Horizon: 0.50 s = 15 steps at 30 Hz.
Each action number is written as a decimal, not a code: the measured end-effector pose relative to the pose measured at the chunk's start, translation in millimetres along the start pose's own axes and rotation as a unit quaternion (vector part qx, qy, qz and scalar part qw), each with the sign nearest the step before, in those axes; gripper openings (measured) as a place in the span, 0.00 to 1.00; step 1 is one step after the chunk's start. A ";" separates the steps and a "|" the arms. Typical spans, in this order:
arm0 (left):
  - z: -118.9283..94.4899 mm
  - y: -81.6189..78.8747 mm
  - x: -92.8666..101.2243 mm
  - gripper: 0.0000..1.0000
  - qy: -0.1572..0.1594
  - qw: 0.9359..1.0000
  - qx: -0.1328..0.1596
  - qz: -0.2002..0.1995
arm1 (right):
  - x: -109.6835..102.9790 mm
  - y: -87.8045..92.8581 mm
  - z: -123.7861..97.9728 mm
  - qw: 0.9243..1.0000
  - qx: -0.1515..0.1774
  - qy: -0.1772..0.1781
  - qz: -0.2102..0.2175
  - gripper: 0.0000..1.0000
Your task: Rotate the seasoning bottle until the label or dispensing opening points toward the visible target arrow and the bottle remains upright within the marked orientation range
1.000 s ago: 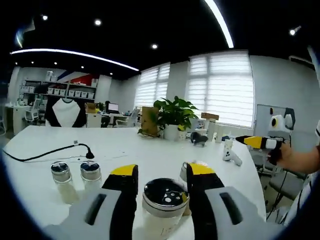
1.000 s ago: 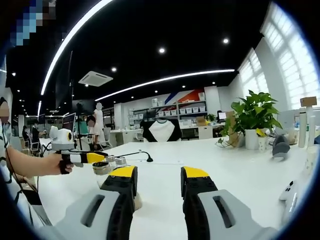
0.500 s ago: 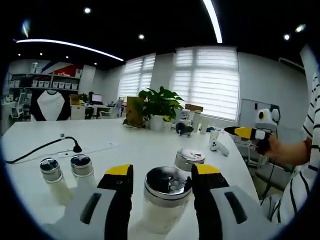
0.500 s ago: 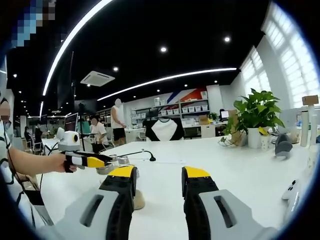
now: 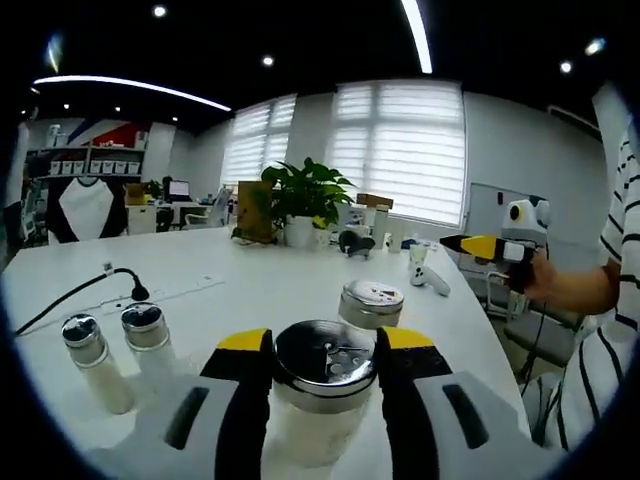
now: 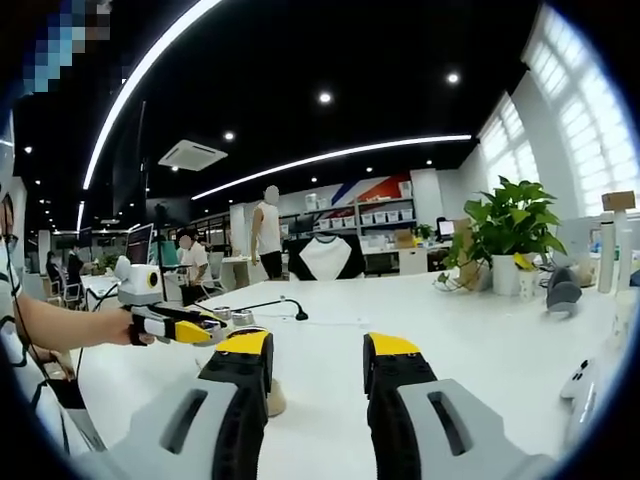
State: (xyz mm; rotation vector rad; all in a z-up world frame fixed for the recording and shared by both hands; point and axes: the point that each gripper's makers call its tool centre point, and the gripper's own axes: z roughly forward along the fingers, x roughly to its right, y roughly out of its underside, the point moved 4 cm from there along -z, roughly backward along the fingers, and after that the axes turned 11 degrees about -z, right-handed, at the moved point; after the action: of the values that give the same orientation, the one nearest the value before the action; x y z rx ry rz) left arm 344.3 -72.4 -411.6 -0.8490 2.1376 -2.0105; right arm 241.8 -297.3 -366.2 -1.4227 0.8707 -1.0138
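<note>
A glass seasoning bottle (image 5: 322,400) with a perforated steel lid stands upright on the white table (image 5: 250,285). My left gripper (image 5: 324,345) is shut on it, one yellow-tipped jaw pressed against each side. Its label is hidden by the jaws. In the right gripper view the left gripper (image 6: 172,326) shows at the left, held by a hand. My right gripper (image 6: 316,350) hangs open above the table with nothing between its jaws. In the left gripper view the right gripper (image 5: 484,245) hovers far right past the table edge, held by a hand.
Two small shakers (image 5: 85,350) (image 5: 148,332) stand to the left and another steel-lidded jar (image 5: 371,300) just behind the held bottle. A black cable (image 5: 80,292), a potted plant (image 5: 305,200) and a white controller (image 5: 425,280) lie farther back. People stand in the office (image 6: 268,235).
The left gripper view has swung, so the scene slid left while the bottle stayed between the jaws, which now press its sides. The right gripper barely moved; a person walked across the background.
</note>
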 end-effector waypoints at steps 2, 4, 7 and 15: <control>-0.1 0.6 0.2 0.43 -0.007 1.000 0.009 -0.001 | 1.4 -0.1 0.0 1.000 -0.001 0.003 -0.002 0.34; -0.1 0.8 0.5 0.43 -0.018 1.000 0.017 -0.005 | 3.0 -0.9 0.4 1.000 0.001 0.005 -0.001 0.34; 0.0 0.5 1.2 0.43 -0.040 0.999 0.028 -0.003 | 4.2 -2.1 2.0 1.000 0.002 0.007 -0.003 0.34; -1.2 1.0 0.6 0.43 -0.087 0.995 0.048 -0.010 | 2.3 -1.9 4.9 1.000 0.002 0.005 -0.004 0.34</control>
State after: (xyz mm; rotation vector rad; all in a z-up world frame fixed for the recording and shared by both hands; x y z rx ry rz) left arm 342.9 -71.7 -412.1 -0.9925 1.9314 -1.9513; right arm 247.2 -297.5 -364.1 -1.4212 0.8702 -1.0284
